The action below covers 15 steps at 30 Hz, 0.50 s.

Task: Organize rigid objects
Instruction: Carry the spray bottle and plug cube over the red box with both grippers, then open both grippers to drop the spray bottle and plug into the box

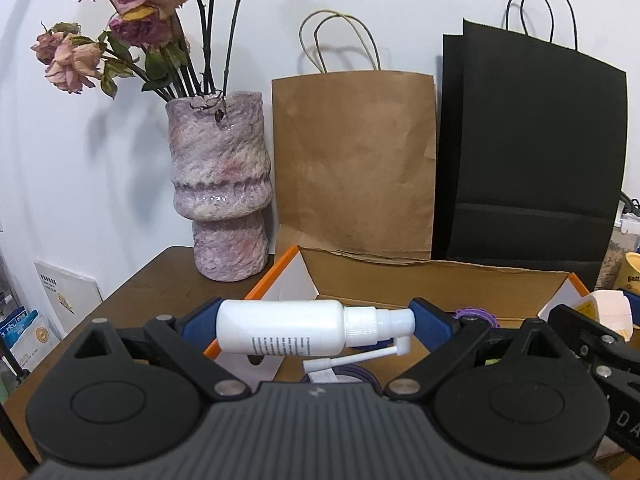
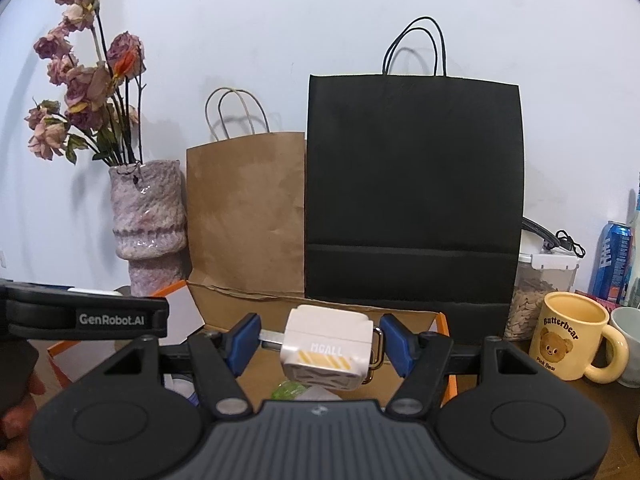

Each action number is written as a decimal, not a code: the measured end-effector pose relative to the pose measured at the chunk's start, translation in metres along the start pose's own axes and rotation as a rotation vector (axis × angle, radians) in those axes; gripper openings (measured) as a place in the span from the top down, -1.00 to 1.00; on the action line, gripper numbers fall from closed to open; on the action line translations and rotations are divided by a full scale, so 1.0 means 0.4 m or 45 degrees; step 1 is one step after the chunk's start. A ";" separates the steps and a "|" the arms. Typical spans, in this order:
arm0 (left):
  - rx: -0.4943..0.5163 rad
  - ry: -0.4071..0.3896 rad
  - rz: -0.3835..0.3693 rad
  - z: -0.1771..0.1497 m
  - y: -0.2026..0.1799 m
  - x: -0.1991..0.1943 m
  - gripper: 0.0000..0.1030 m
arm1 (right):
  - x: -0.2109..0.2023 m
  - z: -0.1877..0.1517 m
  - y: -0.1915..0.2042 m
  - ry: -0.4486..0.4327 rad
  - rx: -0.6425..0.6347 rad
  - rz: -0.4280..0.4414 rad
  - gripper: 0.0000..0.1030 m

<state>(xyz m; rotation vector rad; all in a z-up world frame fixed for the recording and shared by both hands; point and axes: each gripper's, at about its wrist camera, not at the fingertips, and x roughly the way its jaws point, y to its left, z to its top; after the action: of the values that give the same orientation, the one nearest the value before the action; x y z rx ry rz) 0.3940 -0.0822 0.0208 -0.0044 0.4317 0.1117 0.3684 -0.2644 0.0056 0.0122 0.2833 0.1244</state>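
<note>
My left gripper (image 1: pixel 312 326) is shut on a white spray bottle (image 1: pixel 288 330) held sideways, nozzle to the right, above the open cardboard box (image 1: pixel 420 280). My right gripper (image 2: pixel 318 340) is shut on a white boxy "MCALL" gadget (image 2: pixel 326 344) with yellow stripes and a metal clip, also above the box (image 2: pixel 224 304). The gadget shows at the right edge of the left wrist view (image 1: pixel 608 308). The left gripper's body (image 2: pixel 84 316) shows at the left of the right wrist view. A purple item (image 1: pixel 476 316) lies in the box.
A pink stone vase (image 1: pixel 220 184) of dried roses, a brown paper bag (image 1: pixel 356 160) and a black paper bag (image 1: pixel 532 152) stand against the wall behind the box. A yellow bear mug (image 2: pixel 568 340), a blue can (image 2: pixel 612 264) and a seed container (image 2: pixel 536 300) stand at right.
</note>
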 end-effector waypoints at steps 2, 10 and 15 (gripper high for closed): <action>0.009 0.001 0.002 0.002 0.000 0.012 -0.92 | 0.010 0.000 0.001 0.002 -0.007 -0.002 -0.26; 0.043 0.024 -0.006 0.004 -0.005 0.051 -0.93 | 0.042 0.002 -0.004 0.016 -0.023 -0.012 -0.26; 0.053 0.034 -0.028 0.003 -0.003 0.062 -1.00 | 0.050 -0.001 -0.020 0.055 0.005 -0.029 -0.61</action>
<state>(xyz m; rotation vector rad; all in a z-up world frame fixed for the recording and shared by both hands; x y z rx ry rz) 0.4170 -0.0808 0.0116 0.0303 0.4605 0.0812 0.3881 -0.2697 -0.0005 0.0103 0.3265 0.1013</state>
